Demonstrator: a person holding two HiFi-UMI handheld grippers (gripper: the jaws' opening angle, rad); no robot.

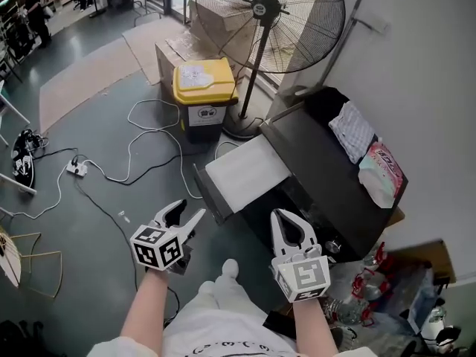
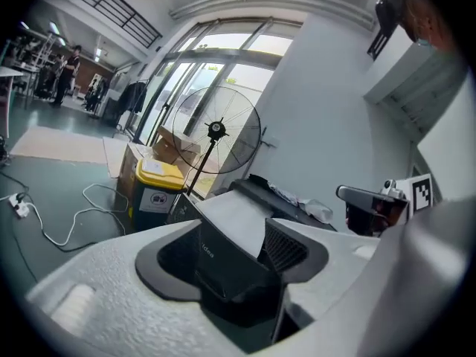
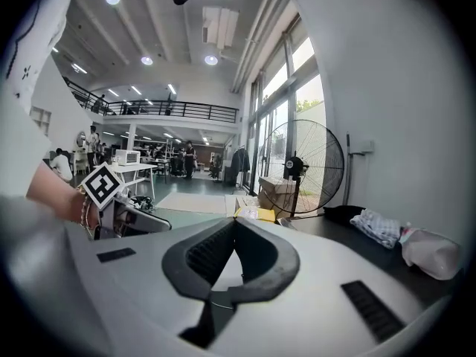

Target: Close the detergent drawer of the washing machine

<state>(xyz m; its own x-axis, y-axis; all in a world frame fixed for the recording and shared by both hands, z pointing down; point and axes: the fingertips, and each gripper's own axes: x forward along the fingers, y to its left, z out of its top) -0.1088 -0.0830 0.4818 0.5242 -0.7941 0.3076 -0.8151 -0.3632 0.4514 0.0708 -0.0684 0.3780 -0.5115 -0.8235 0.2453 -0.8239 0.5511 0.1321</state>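
While left gripper (image 1: 190, 210) jaws gape and right gripper (image 1: 286, 216) jaws meet, an off-centre push could jam the apparently open detergent drawer (image 1: 245, 173).

Black machine, white drawer top, yellow lid on a grey-green floor

The washing machine (image 1: 327, 177) is black; its detergent drawer (image 1: 249, 171) is white on top with dark sides. The bin (image 1: 204, 99) has a yellow lid, a dark body and a white label. The pedestal fan (image 1: 262, 10) is black, the cable (image 1: 141, 143) white. The left gripper (image 1: 190, 210) and right gripper (image 1: 286, 216) are white with black-and-white marker cubes.
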